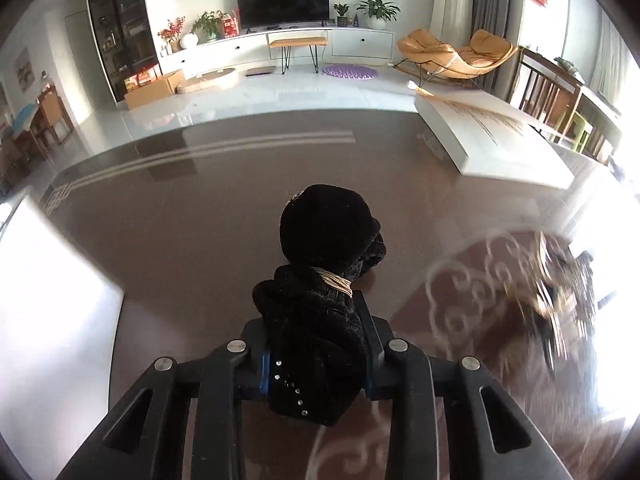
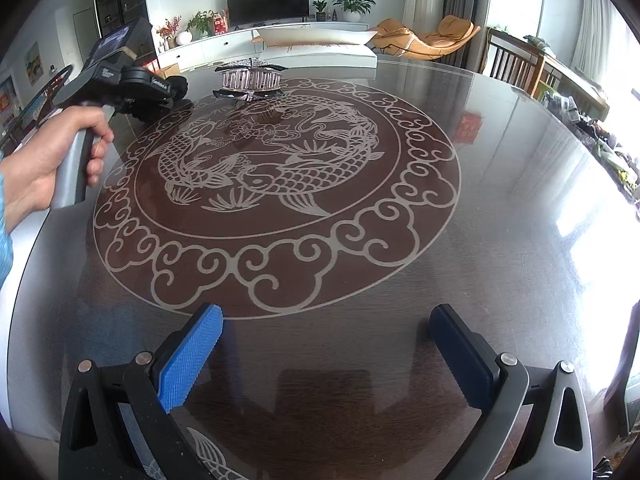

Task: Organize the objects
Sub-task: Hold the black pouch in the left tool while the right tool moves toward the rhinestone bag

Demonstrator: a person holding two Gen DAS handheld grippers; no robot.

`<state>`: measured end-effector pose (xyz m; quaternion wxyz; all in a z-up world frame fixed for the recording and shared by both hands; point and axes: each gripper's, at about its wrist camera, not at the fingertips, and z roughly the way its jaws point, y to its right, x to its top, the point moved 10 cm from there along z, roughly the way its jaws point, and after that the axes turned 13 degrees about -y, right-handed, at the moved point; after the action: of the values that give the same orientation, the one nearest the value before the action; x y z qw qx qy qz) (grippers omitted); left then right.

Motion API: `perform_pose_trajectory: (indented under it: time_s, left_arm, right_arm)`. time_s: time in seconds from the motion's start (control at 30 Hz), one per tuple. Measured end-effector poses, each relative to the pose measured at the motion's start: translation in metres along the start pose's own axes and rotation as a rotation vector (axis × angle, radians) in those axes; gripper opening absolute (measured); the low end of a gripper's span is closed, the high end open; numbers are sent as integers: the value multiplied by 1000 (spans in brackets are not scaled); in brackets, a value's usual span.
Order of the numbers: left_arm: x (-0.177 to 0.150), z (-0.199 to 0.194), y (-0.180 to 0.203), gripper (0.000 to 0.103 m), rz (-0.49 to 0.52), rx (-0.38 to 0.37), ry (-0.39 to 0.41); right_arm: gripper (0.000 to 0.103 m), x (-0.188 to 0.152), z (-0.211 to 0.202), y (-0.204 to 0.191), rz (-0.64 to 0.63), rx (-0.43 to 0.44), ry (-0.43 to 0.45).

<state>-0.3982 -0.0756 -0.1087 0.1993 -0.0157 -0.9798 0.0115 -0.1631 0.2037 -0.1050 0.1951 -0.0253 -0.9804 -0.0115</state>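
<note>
My left gripper [image 1: 316,320] is shut on a black fuzzy hair scrunchie [image 1: 328,240] with a tan elastic band and small rhinestones, held just above the dark table [image 1: 180,240]. In the right wrist view the left gripper [image 2: 156,96] is at the far left of the table, the black scrunchie [image 2: 178,86] showing past it. A rhinestone hair claw clip [image 2: 250,76] stands on the table's far side; it is a blur at the right in the left wrist view [image 1: 560,300]. My right gripper [image 2: 324,344] is open and empty above the near table.
The round glass-topped table [image 2: 500,200] carries a fish and cloud pattern [image 2: 264,160]. A white flat box [image 1: 492,136] lies at the far right edge, also in the right wrist view [image 2: 316,46]. Wooden chairs [image 2: 516,64] stand at the right.
</note>
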Motion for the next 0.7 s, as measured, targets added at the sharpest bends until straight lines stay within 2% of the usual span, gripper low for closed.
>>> perform_pose_trajectory:
  time_s: [0.1,0.2,0.37,0.53,0.57,0.63,0.67,0.7]
  left_arm:
    - [-42,-19,-6,32,7,24,28]
    - [-87,-39,-12,32,-18,12,23]
    - [-159,-73,-11,32,31,26,14]
    - [-200,-90,-16,35,40,-8,-1]
    - [-202,-91,-19,40,33,-19,-1]
    - [-204,-90,-23,64,14,8,8]
    - [-206,-87,-29,86,-3,26,8]
    - [-205,-84,-32,92,-23,13,0]
  right_arm:
    - [103,0,0,0,0,0,0]
    - [103,0,0,0,0,1,0]
    - [103,1,1,0,1,1,0]
    - [103,1,1,0,1,1,0]
    - [103,1,1,0,1,1,0]
    - [103,1,1,0,1,1,0]
    - [103,1,1,0,1,1,0]
    - [103,1,1,0,1,1,0]
